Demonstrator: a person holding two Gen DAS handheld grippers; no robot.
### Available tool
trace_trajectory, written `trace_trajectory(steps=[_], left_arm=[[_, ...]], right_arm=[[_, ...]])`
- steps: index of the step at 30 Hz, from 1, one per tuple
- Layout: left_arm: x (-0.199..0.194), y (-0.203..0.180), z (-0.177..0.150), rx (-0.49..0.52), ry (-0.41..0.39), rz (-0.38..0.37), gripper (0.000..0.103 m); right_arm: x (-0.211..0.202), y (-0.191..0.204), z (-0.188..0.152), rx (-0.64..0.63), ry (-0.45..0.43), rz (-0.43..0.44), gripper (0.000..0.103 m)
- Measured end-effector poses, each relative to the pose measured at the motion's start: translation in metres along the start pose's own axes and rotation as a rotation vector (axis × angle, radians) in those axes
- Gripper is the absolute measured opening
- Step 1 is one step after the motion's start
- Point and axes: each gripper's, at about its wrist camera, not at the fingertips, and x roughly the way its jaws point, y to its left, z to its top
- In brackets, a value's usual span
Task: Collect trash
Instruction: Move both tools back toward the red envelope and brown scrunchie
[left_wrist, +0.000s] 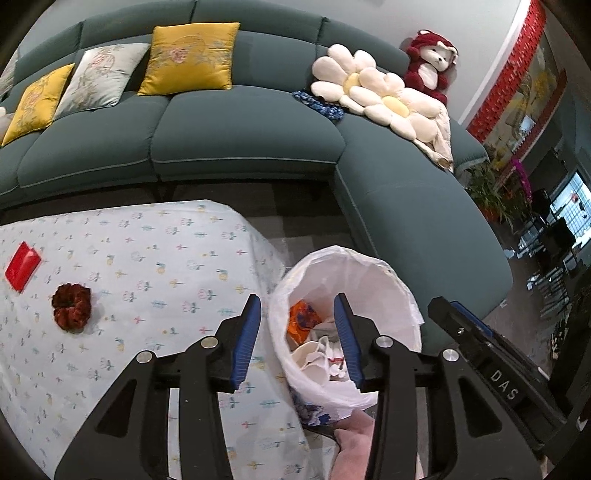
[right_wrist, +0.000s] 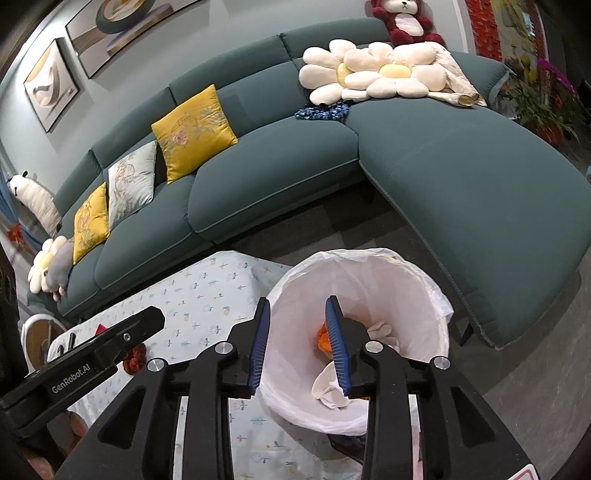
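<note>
Blue-padded left hand-held gripper (left_wrist: 297, 336) and right hand-held gripper (right_wrist: 300, 341), both partly open and empty, above white-lined bin (right_wrist: 417, 280).

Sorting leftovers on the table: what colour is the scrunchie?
Dark red scrunchie, clearest in the left wrist view.

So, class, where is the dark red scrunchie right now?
In the left wrist view the scrunchie lies on the left of the flowered tablecloth, just below the red packet, well left of the bin.
</note>
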Motion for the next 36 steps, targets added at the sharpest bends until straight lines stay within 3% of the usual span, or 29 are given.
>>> trace_trajectory(steps=[12, 26, 31, 36], left_arm=[[-0.031, 0.065, -0.002, -0.087, -0.04, 0.045, 0.04], [-0.063, 0.148, -0.012, -0.198, -0.076, 0.093, 0.04], [-0.074, 0.193, -0.021, -0.256, -0.084, 0.129, 0.049], [-0.082, 0.244, -0.031, -0.316, -0.083, 0.172, 0.049]], right_arm=[[0.002, 0.066, -0.006, -0.094, 0.01, 0.035, 0.042], [0.016, 0.157, -0.027, -0.218, 0.058, 0.081, 0.043], [0.026, 0.189, -0.04, -0.261, 0.085, 0.097, 0.044], [0.045, 0.227, -0.058, -0.303, 0.128, 0.118, 0.048]])
